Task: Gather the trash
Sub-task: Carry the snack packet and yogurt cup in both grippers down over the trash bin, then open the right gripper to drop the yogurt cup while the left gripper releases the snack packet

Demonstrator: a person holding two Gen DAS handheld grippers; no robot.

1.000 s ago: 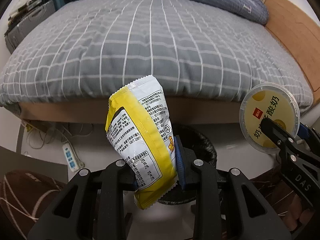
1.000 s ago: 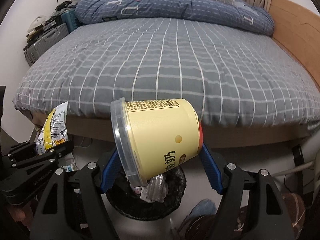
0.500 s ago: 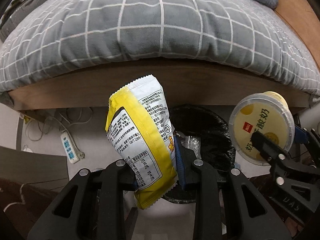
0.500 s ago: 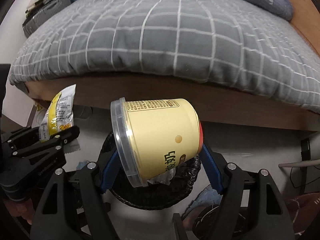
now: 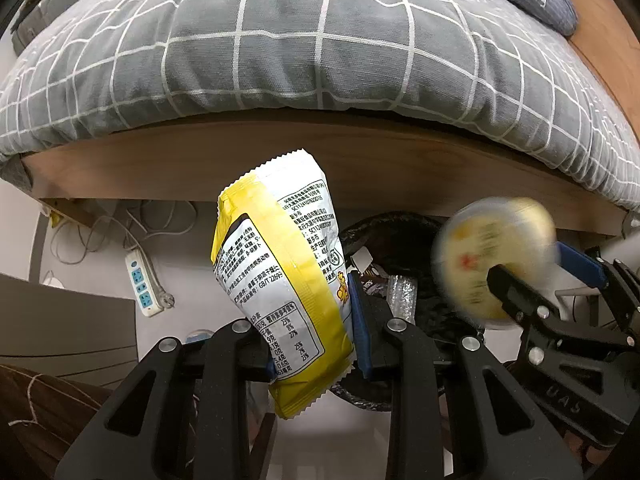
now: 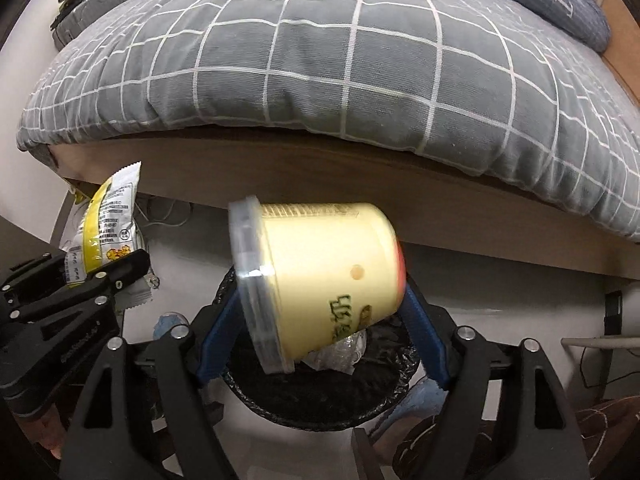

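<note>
A yellow and white snack packet [image 5: 280, 260] stands upright in my left gripper [image 5: 316, 340], which is shut on its lower half. A pale yellow yogurt tub [image 6: 328, 264] with a clear lid lies on its side between the blue pads of my right gripper [image 6: 320, 320]. Those jaws are opening, and the tub is blurred and tilting as it slips free. Directly below both grippers is a black-lined trash bin [image 6: 320, 420] with crumpled wrappers inside. The left wrist view shows the blurred tub [image 5: 488, 264] and the right gripper [image 5: 536, 280] over the bin [image 5: 400, 232]. The right wrist view shows the packet [image 6: 104, 224] at the left.
A bed with a grey checked duvet [image 5: 320, 60] on a wooden frame [image 5: 360, 160] overhangs the bin. A white power strip [image 5: 142, 284] and cables lie on the pale floor at the left. Dark furniture [image 5: 60, 320] and a brown rug [image 5: 40, 400] sit at the lower left.
Both grippers have sunk toward the bin, so the bed edge now fills the upper views. The right jaws have widened and the tub has tipped and blurred. The packet stays gripped.
</note>
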